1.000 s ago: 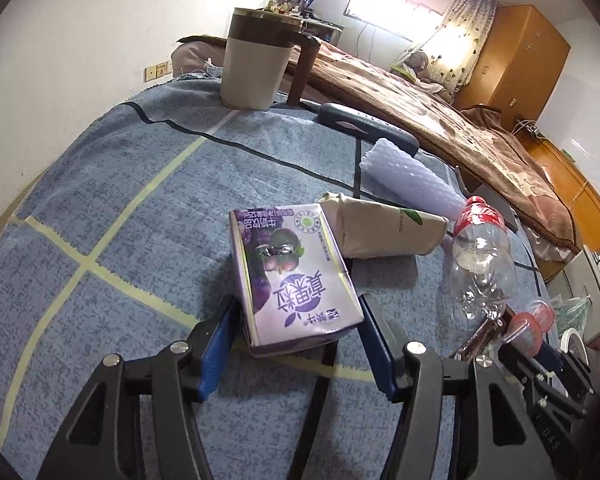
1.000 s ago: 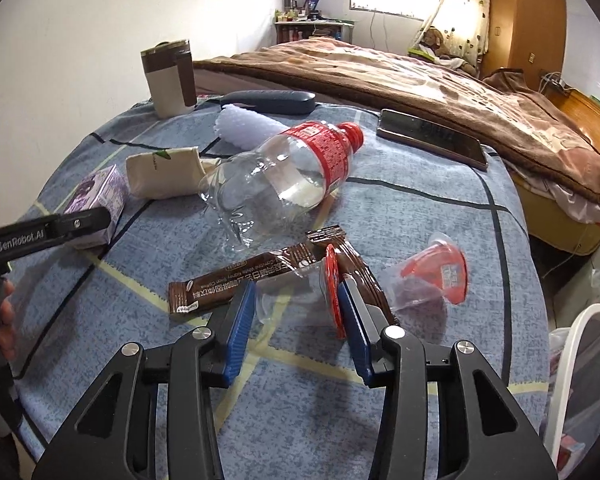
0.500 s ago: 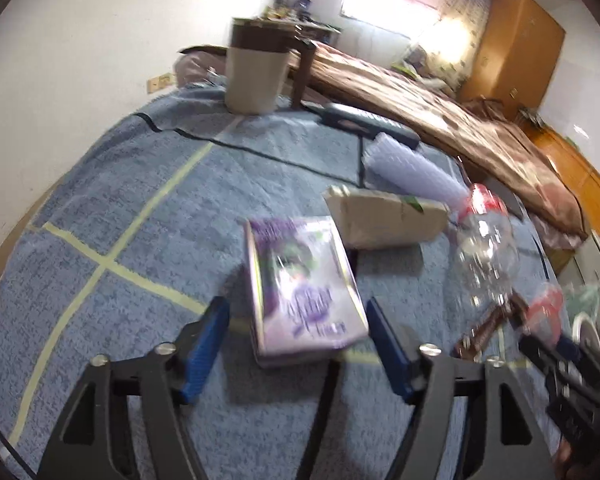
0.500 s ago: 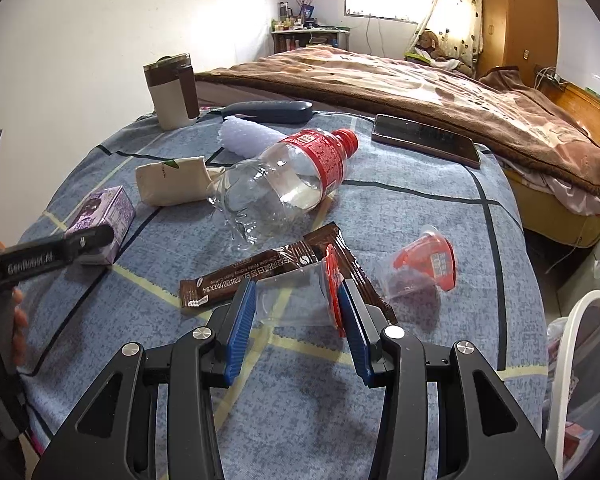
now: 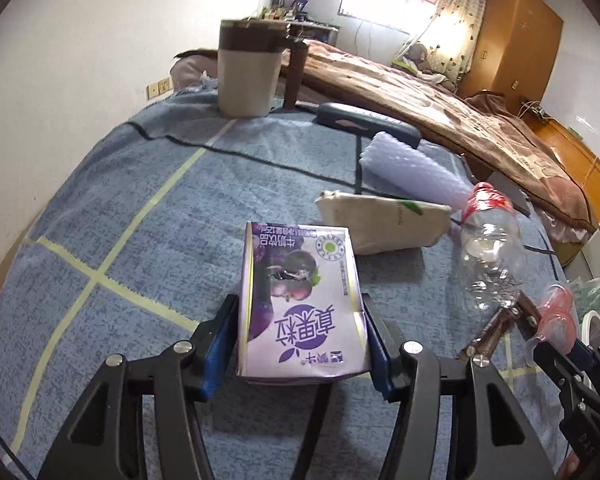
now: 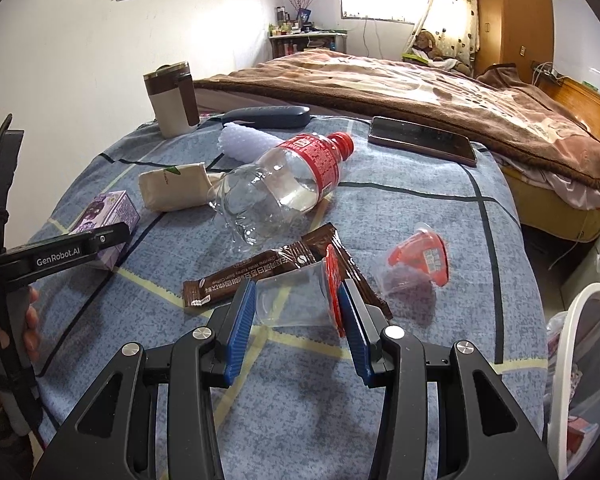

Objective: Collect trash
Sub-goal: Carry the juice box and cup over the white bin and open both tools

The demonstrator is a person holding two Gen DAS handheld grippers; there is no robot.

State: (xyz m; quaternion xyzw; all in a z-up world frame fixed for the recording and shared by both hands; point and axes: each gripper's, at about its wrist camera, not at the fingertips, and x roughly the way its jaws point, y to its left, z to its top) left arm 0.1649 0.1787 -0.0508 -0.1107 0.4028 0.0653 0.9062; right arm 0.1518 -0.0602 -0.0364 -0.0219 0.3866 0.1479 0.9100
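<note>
My left gripper (image 5: 302, 344) has just closed its jaws onto the purple carton (image 5: 300, 300) near the bed's (image 6: 400, 208) left edge. My right gripper (image 6: 298, 312) clamps a clear cup (image 6: 300, 296). Bottle (image 6: 284, 188), wrappers (image 6: 260, 276) and another cup (image 6: 416, 264) remain uncollected.

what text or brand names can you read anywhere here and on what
"GenRobot.AI": side of the left gripper.
"真果粒": purple drink carton, seen upside down; its smaller print is too small to read.
Brown sachet: print too small to read reliably.
Bottle red label, jelly cup lid: unreadable.
</note>
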